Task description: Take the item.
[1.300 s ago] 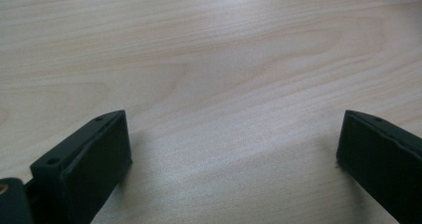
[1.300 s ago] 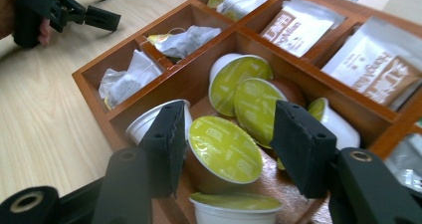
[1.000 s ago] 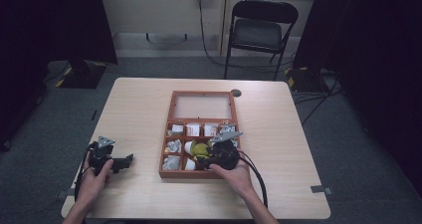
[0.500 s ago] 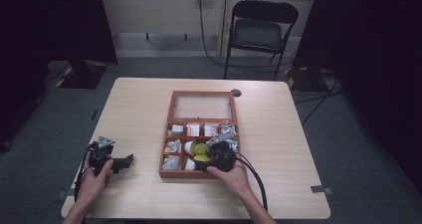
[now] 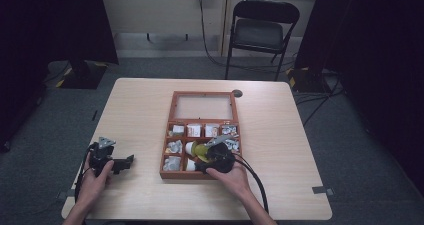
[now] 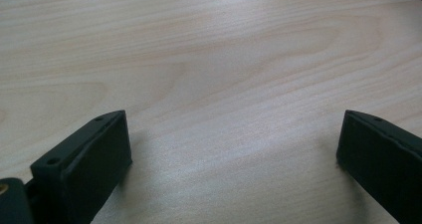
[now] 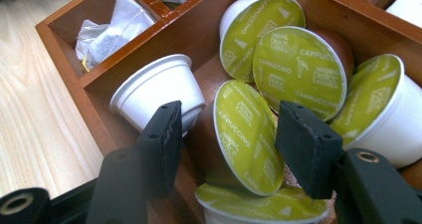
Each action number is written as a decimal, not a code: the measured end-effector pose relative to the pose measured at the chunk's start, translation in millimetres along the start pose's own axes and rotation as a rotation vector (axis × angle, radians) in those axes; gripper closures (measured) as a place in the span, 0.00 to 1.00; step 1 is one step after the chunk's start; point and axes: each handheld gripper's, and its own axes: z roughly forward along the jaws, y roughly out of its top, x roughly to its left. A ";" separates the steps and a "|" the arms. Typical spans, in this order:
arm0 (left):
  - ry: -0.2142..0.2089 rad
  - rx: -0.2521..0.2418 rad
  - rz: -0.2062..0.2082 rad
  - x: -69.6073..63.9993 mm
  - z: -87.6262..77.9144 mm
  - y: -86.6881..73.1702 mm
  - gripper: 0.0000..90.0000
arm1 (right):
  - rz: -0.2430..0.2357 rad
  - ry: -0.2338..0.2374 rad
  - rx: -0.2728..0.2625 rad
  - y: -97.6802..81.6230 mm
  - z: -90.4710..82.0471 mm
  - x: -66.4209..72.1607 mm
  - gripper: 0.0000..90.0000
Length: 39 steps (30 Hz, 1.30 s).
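Note:
A wooden compartment box [image 5: 169,135] lies mid-table with its glass lid [image 5: 204,107] folded back. My right gripper [image 7: 229,144] reaches into a near compartment full of green-lidded cappuccino capsules [image 7: 298,69]. Its jaws have just been closing around one tilted capsule [image 7: 246,134]; the right pad meets the lid's edge, while a thin gap remains at the left pad. A white capsule [image 7: 157,87] lies upside down beside the left jaw. In the high view the right gripper [image 5: 202,155] points left over the capsules [image 5: 199,149]. My left gripper [image 5: 127,161] [image 6: 234,149] rests on bare table, wide open.
Other compartments hold tea bags [image 7: 112,27] and wrapped sachets [image 5: 192,130]. The wooden dividers [image 7: 149,50] stand close around the capsules. A cable [image 5: 252,177] trails from the right gripper toward the table's near edge. A folding chair [image 5: 262,30] stands beyond the far side.
The right gripper has shifted slightly toward the near side of the box. The left hand and its gripper have stayed put.

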 end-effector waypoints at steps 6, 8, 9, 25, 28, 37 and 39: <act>0.002 0.000 0.000 0.0 -0.1 0.0 0.00 | 0.000 -0.009 0.012 0.4 0.8 -0.5 0.48; 0.001 0.000 0.000 0.0 -0.1 0.0 0.00 | -0.016 -0.023 0.018 -0.3 1.0 0.8 0.49; 0.002 0.000 0.001 0.0 -0.2 -0.1 0.00 | -0.015 -0.022 0.018 -0.5 1.1 0.6 0.49; 0.003 -0.001 0.001 -0.2 -0.3 -0.2 0.00 | -0.060 -0.025 0.040 0.1 2.4 1.9 0.49; 0.002 -0.002 0.001 -0.3 -0.2 -0.3 0.00 | -0.060 -0.028 0.039 -0.1 2.6 2.2 0.49; 0.001 -0.002 -0.001 -0.4 -0.2 -0.3 0.00 | -0.047 -0.047 0.008 -0.8 0.8 2.9 0.58; 0.001 -0.002 0.000 -0.4 -0.2 -0.3 0.00 | -0.036 -0.041 -0.003 -1.0 0.0 1.2 0.60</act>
